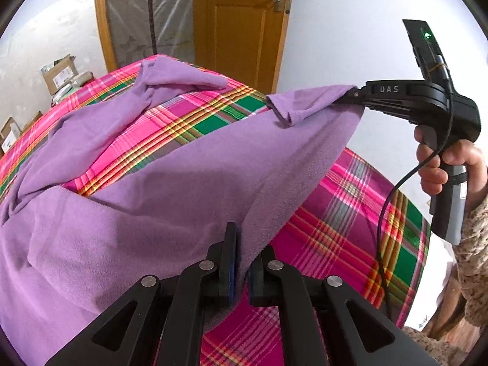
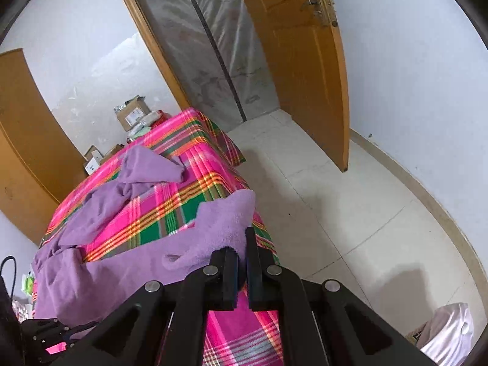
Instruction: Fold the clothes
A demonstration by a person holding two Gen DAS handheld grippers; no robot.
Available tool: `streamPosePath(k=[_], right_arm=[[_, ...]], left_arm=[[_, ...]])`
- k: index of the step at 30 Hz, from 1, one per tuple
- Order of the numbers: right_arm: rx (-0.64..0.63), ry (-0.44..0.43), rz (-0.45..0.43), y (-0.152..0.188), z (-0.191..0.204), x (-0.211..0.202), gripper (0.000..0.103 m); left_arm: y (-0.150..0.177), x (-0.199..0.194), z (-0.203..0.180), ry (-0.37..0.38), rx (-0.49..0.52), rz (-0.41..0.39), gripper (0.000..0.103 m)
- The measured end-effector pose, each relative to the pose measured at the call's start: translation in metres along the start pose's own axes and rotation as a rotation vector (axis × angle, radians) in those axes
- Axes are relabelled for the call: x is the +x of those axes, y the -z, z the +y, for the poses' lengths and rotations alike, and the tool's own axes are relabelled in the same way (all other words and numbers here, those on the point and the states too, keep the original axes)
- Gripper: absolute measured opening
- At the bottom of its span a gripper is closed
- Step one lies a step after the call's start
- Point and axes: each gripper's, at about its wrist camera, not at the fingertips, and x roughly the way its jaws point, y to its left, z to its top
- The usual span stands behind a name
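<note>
Purple garment (image 1: 128,213): spread on plaid-covered table (image 1: 350,228), near leg lifted. Left gripper (image 1: 242,262): clamped on its near edge. Right gripper (image 1: 350,93): pinching the raised cuff. Background: door (image 1: 244,24), boxes (image 1: 59,74).

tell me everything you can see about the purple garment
The purple garment is a soft, fleecy-looking lilac piece with two long parts that run away from the cameras, possibly sleeves or legs. It lies crumpled on the pink, green and yellow plaid cloth, one long part flat with its end curled, plaid showing between them. The other part is lifted off the cloth: the right gripper pinches its end, and the left gripper clamps an edge nearer the body. Nothing else touches it.
</note>
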Motion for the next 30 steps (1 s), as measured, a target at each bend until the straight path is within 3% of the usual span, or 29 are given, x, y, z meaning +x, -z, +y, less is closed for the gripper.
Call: streamPosePath(k=[4,6,8,10,18,24,30], right_arm=[[-0.028,0.012,0.004,0.005,0.005,-0.001,0.004],[-0.022,0.029,0.004,0.008,0.005,-0.004,0.007],[-0.005,0.045,0.003,0.011,0.003,-0.007,0.019],[0.011,0.06,0.002,0.014,0.002,-0.01,0.023],[0.012,0.076,-0.01,0.035,0.006,-0.034,0.026],[-0.036,0.045,-0.047,0.053,0.025,-0.054,0.026],[-0.118,-0.044,-0.06,0.079,0.058,-0.06,0.026]], left_arm=[[0.005,-0.007,0.002,-0.006,-0.005,0.003,0.01],[0.009,-0.011,0.004,-0.009,-0.007,0.013,0.016],[0.014,-0.017,0.005,-0.01,-0.005,0.013,0.018],[0.021,-0.024,0.004,-0.011,-0.003,0.003,0.021],[0.046,-0.057,0.011,-0.038,-0.042,-0.037,0.026],[0.071,-0.089,0.038,-0.11,-0.152,-0.1,0.027],[0.101,-0.11,0.066,-0.183,-0.28,-0.138,0.027]])
